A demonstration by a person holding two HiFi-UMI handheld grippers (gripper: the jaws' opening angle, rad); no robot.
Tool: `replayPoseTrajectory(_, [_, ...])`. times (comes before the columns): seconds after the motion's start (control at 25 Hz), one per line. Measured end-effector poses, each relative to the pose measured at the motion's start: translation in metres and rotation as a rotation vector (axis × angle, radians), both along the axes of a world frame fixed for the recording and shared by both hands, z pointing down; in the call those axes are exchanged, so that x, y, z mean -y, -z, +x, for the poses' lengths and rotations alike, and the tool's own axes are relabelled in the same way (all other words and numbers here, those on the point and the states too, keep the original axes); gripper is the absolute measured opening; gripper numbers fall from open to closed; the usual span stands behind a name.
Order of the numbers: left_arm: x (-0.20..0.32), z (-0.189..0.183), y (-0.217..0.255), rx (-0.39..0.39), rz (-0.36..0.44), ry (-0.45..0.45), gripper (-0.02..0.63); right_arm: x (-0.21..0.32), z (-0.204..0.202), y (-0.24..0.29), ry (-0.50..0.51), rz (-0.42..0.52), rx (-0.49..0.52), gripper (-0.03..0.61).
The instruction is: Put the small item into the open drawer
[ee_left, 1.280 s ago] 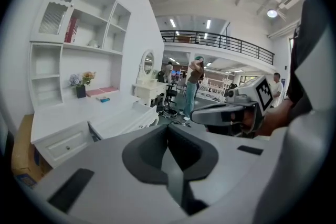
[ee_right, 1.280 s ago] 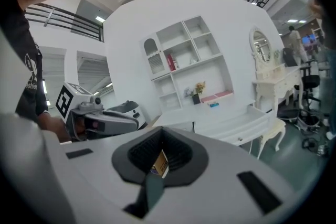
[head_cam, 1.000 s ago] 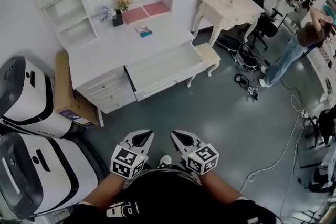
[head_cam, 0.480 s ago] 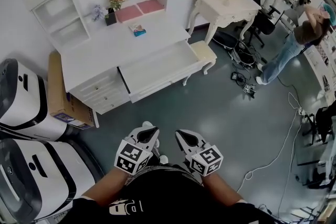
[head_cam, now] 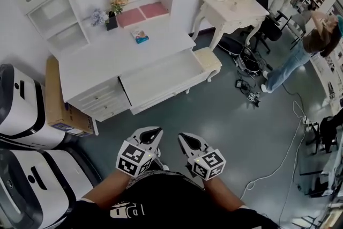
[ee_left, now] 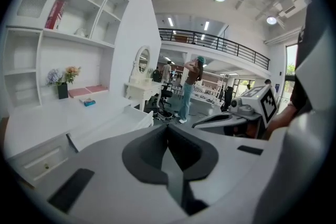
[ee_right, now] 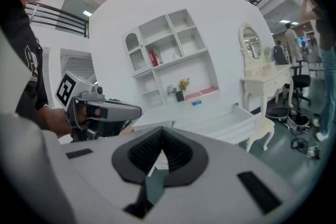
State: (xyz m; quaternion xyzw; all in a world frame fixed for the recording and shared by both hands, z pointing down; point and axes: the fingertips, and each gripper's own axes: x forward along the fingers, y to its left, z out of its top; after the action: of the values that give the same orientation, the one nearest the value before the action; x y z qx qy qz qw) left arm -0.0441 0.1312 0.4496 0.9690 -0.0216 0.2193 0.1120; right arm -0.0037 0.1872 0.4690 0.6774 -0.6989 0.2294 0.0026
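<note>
Small item (head_cam: 140, 36) on desk (head_cam: 96, 59), well apart from left claw (head_cam: 155, 130), right claw (head_cam: 183, 136)

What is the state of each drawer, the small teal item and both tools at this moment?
Wide drawer: pulled open, nothing visible inside.
Small drawers: closed.
Small teal item: lying on the desk top, not in the drawer.
Left tool: shut, empty.
Right tool: shut, empty.

Small teal-and-white box (head_cam: 140, 35): lies flat on white table (head_cam: 102, 59) top, upper centre-left of frame. Wide white drawer (head_cam: 177, 90): pulled out under table's front edge, mid-frame, well apart from box.
</note>
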Motion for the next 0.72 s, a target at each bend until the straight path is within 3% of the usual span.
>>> replayPoseTrajectory(0.16, [0.034,0.011,-0.004,0.021,0.0,0.015,0.014,0.036,0.018,0.006,0.015,0.008,-0.017,0.009])
replayPoseTrajectory(0.44, [0.113,0.054,0.014,-0.045,-0.003,0.069,0.014,0.105,0.056,0.015,0.052,-0.019,-0.055,0.009])
replayPoseTrajectory(0.72, [0.171,0.075,0.009,-0.048,-0.013,0.087,0.014,0.166,0.078,0.021,0.089,-0.04,-0.08,0.009])
